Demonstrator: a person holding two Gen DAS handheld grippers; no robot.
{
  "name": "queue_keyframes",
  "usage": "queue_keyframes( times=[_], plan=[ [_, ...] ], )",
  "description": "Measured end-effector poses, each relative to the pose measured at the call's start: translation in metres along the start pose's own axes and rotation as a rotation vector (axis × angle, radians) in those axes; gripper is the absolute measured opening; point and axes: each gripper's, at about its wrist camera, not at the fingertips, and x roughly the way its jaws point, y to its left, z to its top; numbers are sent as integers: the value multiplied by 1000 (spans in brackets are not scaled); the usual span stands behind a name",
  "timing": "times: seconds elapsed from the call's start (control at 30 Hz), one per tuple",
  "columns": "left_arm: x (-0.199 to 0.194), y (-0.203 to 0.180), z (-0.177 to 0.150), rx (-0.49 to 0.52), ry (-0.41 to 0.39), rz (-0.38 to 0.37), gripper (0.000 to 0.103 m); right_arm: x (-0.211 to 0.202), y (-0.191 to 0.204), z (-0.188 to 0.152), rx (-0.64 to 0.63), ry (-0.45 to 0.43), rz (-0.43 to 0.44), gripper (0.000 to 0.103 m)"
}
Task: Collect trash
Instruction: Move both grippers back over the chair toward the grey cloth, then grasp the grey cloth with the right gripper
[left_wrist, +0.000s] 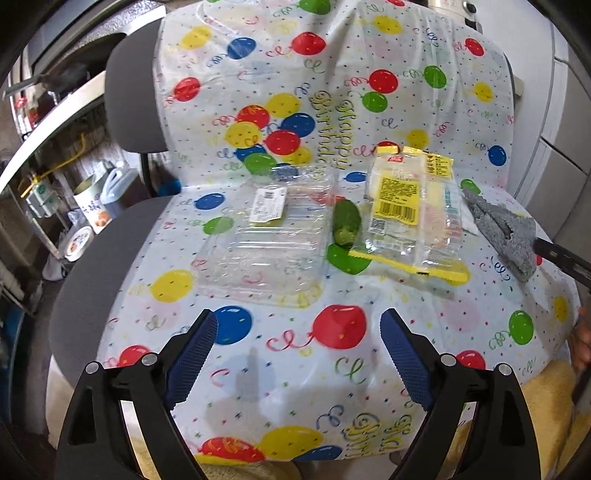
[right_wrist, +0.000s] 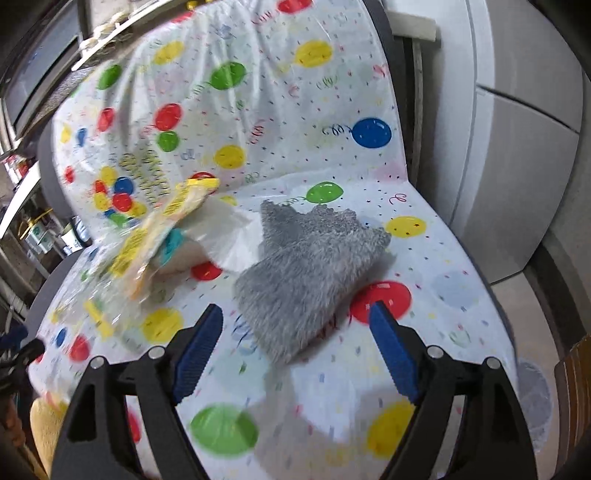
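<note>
The trash lies on the seat of a chair (left_wrist: 129, 92) draped in a balloon-print party cover (left_wrist: 369, 354), and each piece carries its own risk, taken from the left; the left hand-held gripper (left_wrist: 299, 354) hangs empty with its jaws spread wide, just short of the clear plastic clamshell tray (left_wrist: 266, 247) at the left of the seat; that tray looks thin and slippery, so a pinch on its flat lid would likely buckle it or let it squirt out across the slick cover toward the seat edge, and a grip on its rim seems safer; just right of it, touching or nearly so, lies a stub of cucumber (left_wrist: 346, 222), rounded and probably damp, which could roll off if the tray is dragged against it; next comes the yellow-edged snack wrapper (left_wrist: 410, 210), partly lapped over white paper (right_wrist: 225, 236) in the right wrist view, light enough to flutter away or be picked up with the paper by accident; at the far right sits a grey fuzzy cloth (right_wrist: 310, 269), and the right hand-held gripper (right_wrist: 299, 343) is also wide open and empty directly before it; the cloth may not be trash at all, so closing on it could collect the wrong thing, and the pads might snag the loose cover beneath, tugging everything out of place.
</note>
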Motion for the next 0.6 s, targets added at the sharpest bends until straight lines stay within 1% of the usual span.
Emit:
queue_keyframes(
  times=[0.1,0.23,0.33,0.47,0.53,0.6],
  plan=[
    [5,-6,3,9,6,-10,89,21,-3,8,10,34,-10,73],
    [12,-11,8,19,10,-14,89,39,6,8,-55,81,-33,72],
    [17,-13,8,17,19,-18,89,45,18,5,-118,110,-43,72],
    [21,-13,9,18,31,-9,89,42,30,6,-204,103,-98,72],
    [21,-15,10,27,30,20,89,39,32,7,-215,95,-108,72],
    [20,-14,11,31,26,31,89,36,32,10,-211,86,-110,72]
  ],
)
